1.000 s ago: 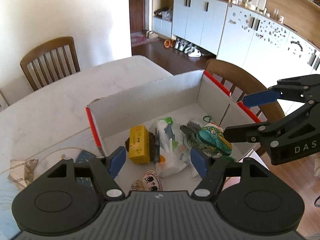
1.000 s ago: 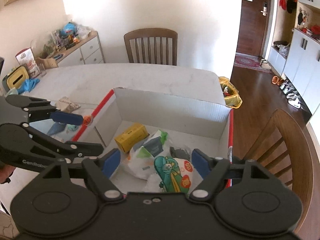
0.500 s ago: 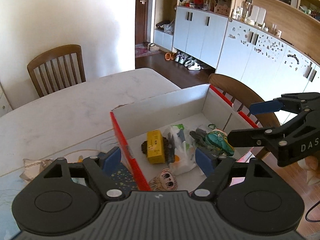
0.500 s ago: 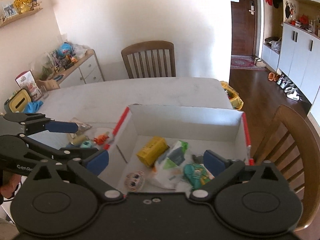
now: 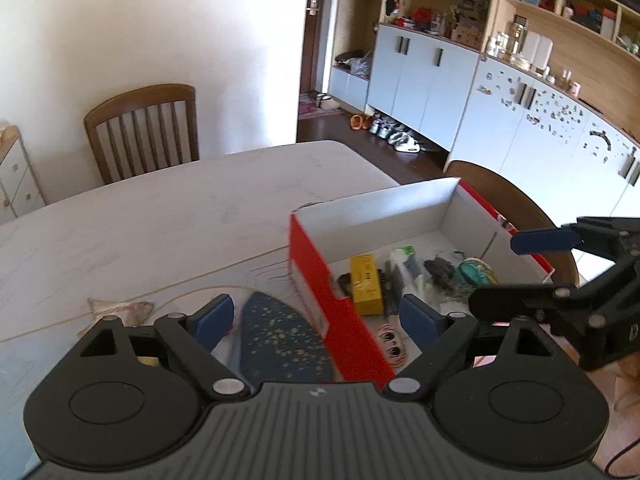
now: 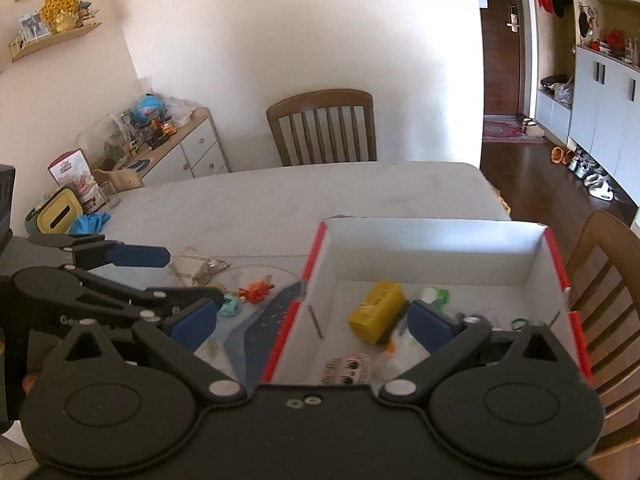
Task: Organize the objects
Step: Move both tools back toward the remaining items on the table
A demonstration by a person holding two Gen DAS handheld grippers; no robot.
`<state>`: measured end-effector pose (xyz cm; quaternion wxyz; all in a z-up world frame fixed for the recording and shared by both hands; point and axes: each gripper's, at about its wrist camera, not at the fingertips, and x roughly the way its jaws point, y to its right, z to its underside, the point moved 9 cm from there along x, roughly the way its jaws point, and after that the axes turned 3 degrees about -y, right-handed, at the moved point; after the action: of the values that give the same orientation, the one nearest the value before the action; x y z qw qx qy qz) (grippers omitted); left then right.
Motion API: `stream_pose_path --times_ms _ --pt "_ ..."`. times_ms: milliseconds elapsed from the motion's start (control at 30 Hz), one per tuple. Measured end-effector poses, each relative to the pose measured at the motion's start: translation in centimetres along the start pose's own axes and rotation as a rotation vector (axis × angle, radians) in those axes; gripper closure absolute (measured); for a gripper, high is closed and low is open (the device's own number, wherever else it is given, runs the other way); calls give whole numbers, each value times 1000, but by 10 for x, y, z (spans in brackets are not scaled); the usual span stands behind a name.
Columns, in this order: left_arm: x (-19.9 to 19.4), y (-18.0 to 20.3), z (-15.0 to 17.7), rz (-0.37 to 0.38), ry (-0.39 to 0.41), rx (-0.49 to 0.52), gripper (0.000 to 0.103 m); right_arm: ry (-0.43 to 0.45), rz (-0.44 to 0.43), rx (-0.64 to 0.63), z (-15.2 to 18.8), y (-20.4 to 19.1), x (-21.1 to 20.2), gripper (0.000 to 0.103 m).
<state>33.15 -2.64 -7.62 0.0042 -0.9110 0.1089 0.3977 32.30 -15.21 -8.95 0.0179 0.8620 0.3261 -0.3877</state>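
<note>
White dining table (image 6: 280, 208): box (image 6: 432, 240) already holds several items; small toys (image 6: 256, 292) remain outside; left gripper (image 5: 316, 316) and right gripper (image 6: 312, 320) spread wide, empty, jaws just opened.

This is a home, the dining area of a lived-in flat. A pale marble-look surface (image 6: 280, 200) stands with wooden slat-back chairs (image 6: 324, 128) round it. Far right, a dark front door (image 6: 500, 40) opens onto a small rug (image 6: 508, 130) and a row of shoes (image 5: 392, 136) on the wood floor. Pale blue cupboards (image 5: 432, 80) under open shelves (image 5: 560, 8) hold jars and knick-knacks. On the left, a low sideboard (image 6: 188, 152) is heaped with toys, and a wall shelf (image 6: 52, 36) carries a framed photo.
</note>
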Motion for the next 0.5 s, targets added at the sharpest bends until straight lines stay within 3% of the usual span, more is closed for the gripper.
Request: stream_pose_path --times_ms 100,500 --pt "-3 -17 5 -16 -1 -22 1 -5 -3 -5 1 -12 4 1" --pt "-12 -94 21 -58 13 -97 1 -38 -3 -29 1 -63 36 1"
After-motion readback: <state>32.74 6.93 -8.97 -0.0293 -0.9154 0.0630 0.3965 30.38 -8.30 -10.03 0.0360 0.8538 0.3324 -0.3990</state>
